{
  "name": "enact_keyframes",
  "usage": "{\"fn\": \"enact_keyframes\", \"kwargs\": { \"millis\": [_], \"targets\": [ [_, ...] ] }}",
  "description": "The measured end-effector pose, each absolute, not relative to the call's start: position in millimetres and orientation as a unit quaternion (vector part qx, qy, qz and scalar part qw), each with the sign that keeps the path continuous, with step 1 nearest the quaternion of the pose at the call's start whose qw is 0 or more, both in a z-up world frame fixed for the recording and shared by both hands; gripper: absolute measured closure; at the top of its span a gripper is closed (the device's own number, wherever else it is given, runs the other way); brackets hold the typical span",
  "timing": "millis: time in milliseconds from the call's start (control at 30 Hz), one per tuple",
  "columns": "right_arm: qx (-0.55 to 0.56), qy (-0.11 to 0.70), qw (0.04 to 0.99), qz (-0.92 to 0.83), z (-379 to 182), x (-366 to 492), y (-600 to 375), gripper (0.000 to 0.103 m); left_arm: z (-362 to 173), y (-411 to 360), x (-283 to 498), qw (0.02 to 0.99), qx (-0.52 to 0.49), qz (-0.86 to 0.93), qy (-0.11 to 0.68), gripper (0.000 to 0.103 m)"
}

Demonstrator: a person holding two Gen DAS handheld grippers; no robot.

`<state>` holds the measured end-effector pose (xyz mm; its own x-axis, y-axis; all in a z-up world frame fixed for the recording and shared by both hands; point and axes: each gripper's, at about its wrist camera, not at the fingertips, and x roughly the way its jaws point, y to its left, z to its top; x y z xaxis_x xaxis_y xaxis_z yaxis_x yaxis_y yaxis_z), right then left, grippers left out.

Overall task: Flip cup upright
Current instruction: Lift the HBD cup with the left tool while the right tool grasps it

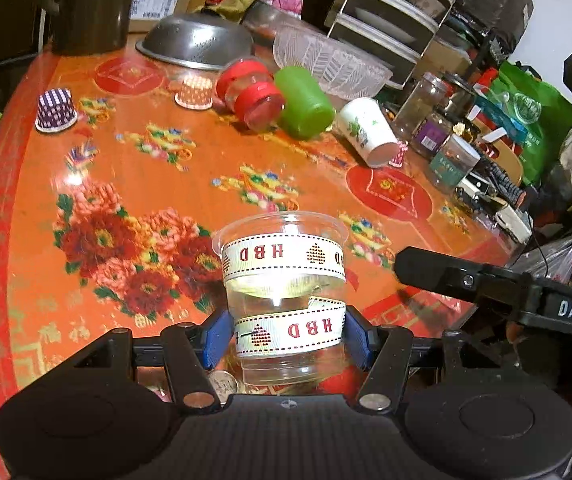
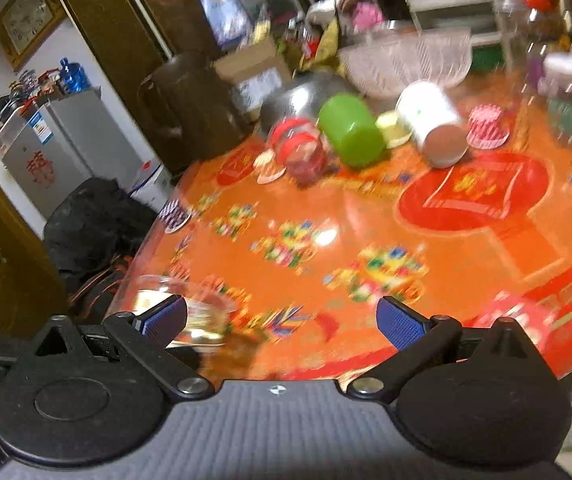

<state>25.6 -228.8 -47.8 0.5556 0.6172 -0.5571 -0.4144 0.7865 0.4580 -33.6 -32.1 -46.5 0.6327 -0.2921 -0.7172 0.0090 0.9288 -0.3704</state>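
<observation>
A clear plastic cup [image 1: 284, 292] with a white "HBD" ribbon inside stands with its mouth up over the orange flowered table [image 1: 206, 176]. My left gripper [image 1: 286, 334] is shut on its lower part, blue pads on both sides. The cup shows blurred at the lower left of the right wrist view [image 2: 174, 312], beside that gripper's left finger. My right gripper [image 2: 282, 322] is open and empty above the table's near edge; one of its black fingers [image 1: 438, 270] reaches in from the right in the left wrist view.
On their sides at the back lie a green cup [image 1: 304, 102], a white paper cup [image 1: 368, 132] and a red-lidded jar [image 1: 250, 94]. Paper cupcake liners [image 1: 56, 110], a steel bowl [image 1: 196, 42], a glass bowl [image 1: 328, 66] and jars [image 1: 452, 162] crowd the far edge.
</observation>
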Motion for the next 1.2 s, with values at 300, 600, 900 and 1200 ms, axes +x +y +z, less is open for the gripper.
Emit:
{"fn": "enact_keyframes", "kwargs": {
  "millis": [300,600,900,1200],
  "targets": [
    [0.188,0.457,0.792,0.359,-42,39,-199,0.001,-52,-26,-33,0.881,-0.19,-0.091,0.423,0.041],
    [0.185,0.518,0.76,0.348,-45,57,-170,0.016,-55,-23,-30,0.878,-0.2,-0.102,0.422,0.041],
    [0.187,0.531,0.753,0.34,-52,66,-163,0.018,-56,-19,-31,0.878,-0.205,-0.106,0.42,0.041],
    [0.164,0.541,0.753,0.337,-56,72,-159,0.033,-57,-18,-31,0.877,-0.208,-0.108,0.42,0.041]
  ]
}}
